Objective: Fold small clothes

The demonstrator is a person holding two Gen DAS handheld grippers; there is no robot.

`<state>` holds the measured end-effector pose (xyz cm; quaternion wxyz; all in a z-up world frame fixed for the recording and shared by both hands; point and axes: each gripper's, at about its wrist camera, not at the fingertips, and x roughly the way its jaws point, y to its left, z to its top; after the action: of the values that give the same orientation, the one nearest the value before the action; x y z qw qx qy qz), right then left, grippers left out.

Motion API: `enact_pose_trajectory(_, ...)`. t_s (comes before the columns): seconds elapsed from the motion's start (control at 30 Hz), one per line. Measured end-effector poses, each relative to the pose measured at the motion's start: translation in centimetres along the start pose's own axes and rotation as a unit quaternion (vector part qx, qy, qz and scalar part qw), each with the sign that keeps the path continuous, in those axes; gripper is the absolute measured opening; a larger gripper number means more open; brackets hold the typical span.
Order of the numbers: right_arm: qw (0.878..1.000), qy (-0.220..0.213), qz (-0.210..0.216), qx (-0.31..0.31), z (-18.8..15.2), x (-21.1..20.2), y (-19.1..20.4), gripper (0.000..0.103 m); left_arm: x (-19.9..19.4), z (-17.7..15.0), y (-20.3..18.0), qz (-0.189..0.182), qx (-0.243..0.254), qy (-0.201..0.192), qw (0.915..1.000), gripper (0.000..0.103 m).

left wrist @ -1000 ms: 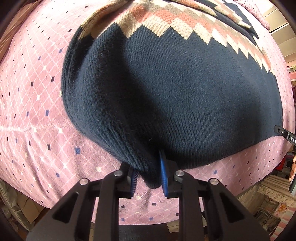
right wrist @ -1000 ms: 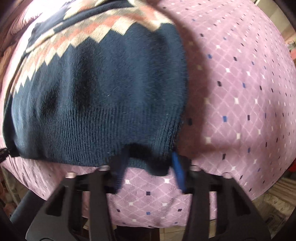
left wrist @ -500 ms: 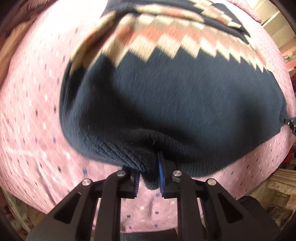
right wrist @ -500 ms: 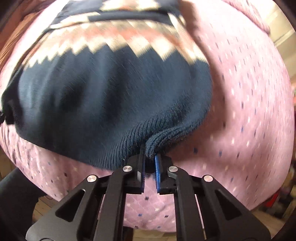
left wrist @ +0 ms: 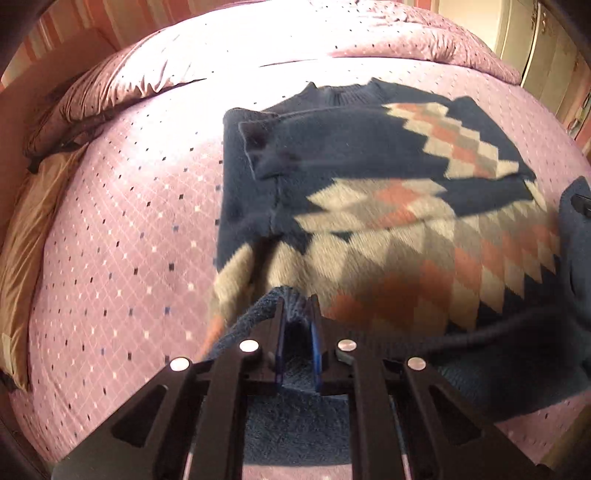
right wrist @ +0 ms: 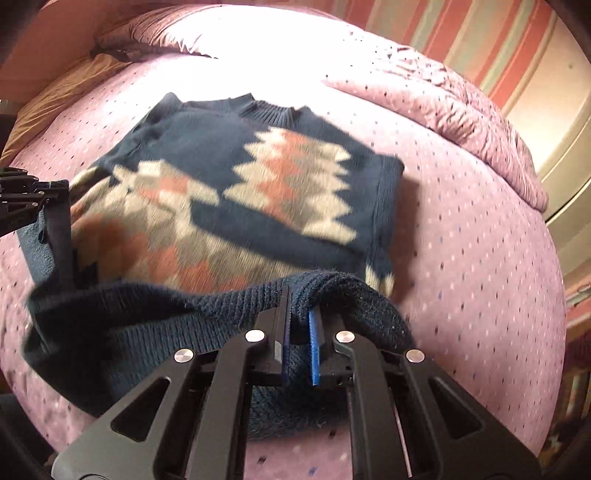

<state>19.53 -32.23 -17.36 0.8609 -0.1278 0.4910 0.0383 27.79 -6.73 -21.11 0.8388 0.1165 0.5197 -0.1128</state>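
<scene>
A small navy knit sweater [left wrist: 332,177] with a cream, grey and orange diamond band lies on a pink patterned bedspread [left wrist: 129,240]; its sleeves are folded in across the chest. My left gripper [left wrist: 297,306] is shut on the left corner of the ribbed hem and holds it raised above the body. My right gripper [right wrist: 299,299] is shut on the right corner of the hem of the sweater [right wrist: 288,184], also raised. The lifted hem hangs between them. The left gripper shows at the left edge of the right wrist view [right wrist: 33,195].
Pillows [left wrist: 122,85] under the bedspread lie at the head of the bed, beyond the collar. A tan sheet [left wrist: 22,236] shows at the bed's left side. A striped wall [right wrist: 461,33] and pale cupboard doors [left wrist: 535,40] stand behind.
Both grippers have lifted the hem off the bed and carried it up toward the collar. The right gripper closed on the hem during this time. The whole sweater has come into view.
</scene>
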Motion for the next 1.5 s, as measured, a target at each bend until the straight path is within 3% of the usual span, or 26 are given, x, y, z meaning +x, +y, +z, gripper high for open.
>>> enact_pose_trajectory(0.23,0.998,-0.051,-0.01,0.022,4.5,2.2,-3.5,0.008,1.0,1.6,4.4,0.003,-0.039,-0.016,0.9991,0.011)
enact_pose_trajectory(0.37,0.994,-0.097,-0.028,0.041,7.2,2.9,-5.8,0.008,1.1,5.4,5.5,0.039,-0.039,-0.083,0.995,0.011)
enact_pose_trajectory(0.47,0.989,-0.132,-0.043,0.054,8.9,3.0,-7.4,0.008,-0.8,8.5,6.7,0.054,-0.049,-0.143,0.9871,0.011)
enact_pose_trajectory(0.6,0.985,-0.142,-0.06,0.08,10.7,4.2,-9.7,0.008,-2.7,13.0,7.5,0.06,-0.042,-0.189,0.9792,0.011)
enact_pose_trajectory(0.8,0.984,-0.098,-0.06,0.136,11.6,10.0,-12.5,0.008,2.6,18.5,6.7,0.051,-0.01,-0.166,0.9847,0.011)
enact_pose_trajectory(0.9,0.985,-0.065,-0.055,0.149,11.5,13.2,-13.2,0.008,6.7,19.2,5.9,0.07,0.01,-0.129,0.9891,0.011)
enact_pose_trajectory(1.07,0.987,-0.011,-0.038,0.156,11.0,17.0,-13.3,0.009,12.5,18.0,7.4,0.058,-0.006,-0.058,0.9966,0.014)
enact_pose_trajectory(1.17,0.988,-0.015,-0.04,0.146,11.3,17.0,-13.2,0.009,12.1,17.9,7.2,0.064,0.007,-0.064,0.9959,0.014)
enact_pose_trajectory(1.3,0.984,-0.057,-0.042,0.163,12.8,15.0,-14.4,0.008,10.5,19.3,6.8,0.065,0.021,-0.082,0.9943,0.012)
enact_pose_trajectory(1.43,0.977,-0.101,-0.05,0.178,14.6,12.5,-14.8,0.008,7.7,21.5,8.1,0.056,-0.016,-0.121,0.991,0.012)
enact_pose_trajectory(1.5,0.977,-0.095,-0.054,0.183,15.3,12.8,-15.1,0.009,8.0,22.5,8.8,0.047,-0.031,-0.118,0.9914,0.012)
